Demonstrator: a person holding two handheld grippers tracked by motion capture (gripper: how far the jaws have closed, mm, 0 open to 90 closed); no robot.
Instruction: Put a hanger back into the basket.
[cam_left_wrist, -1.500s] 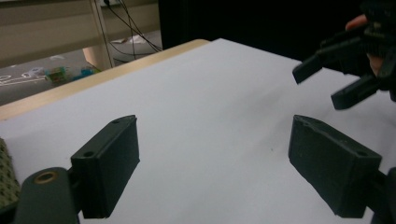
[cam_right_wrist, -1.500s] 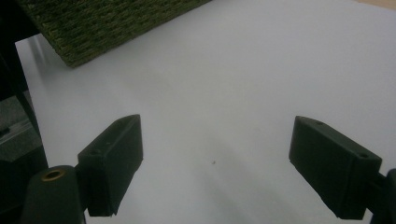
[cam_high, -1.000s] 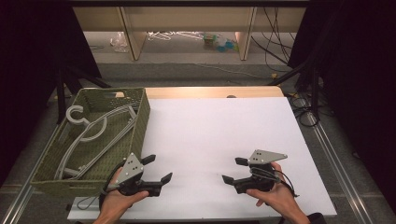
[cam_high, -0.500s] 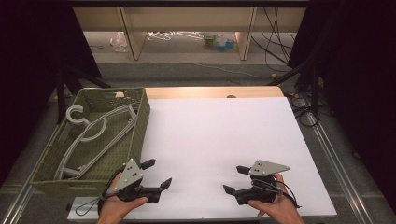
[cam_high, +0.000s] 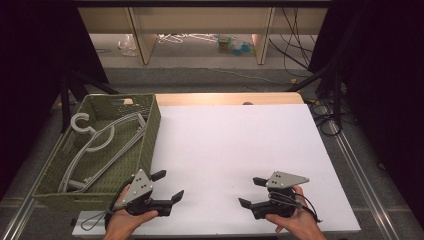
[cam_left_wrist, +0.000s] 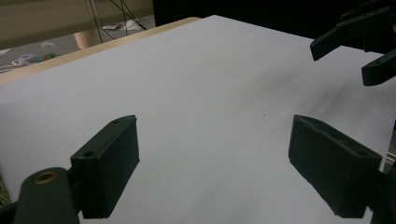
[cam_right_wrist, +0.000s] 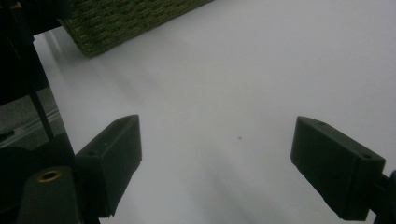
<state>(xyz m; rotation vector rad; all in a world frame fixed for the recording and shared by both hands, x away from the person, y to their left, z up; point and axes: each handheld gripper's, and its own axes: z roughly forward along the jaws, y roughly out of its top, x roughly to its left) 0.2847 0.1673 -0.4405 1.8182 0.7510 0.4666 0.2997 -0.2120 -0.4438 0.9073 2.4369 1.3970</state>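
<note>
At the near edge of the counter (cam_high: 235, 150), the left hand-held gripper (cam_high: 167, 186) and the right hand-held gripper (cam_high: 249, 192) rest low with jaws spread wide, nothing between them. Beside the left one stands the green woven basket (cam_high: 150, 125), holding grey hangers (cam_high: 100, 145), two or three, hard to count from here. Nothing is grasped yet, so I'd judge this the start. The next move calls for the left one to swing over the basket wall and close on a hanger.
</note>
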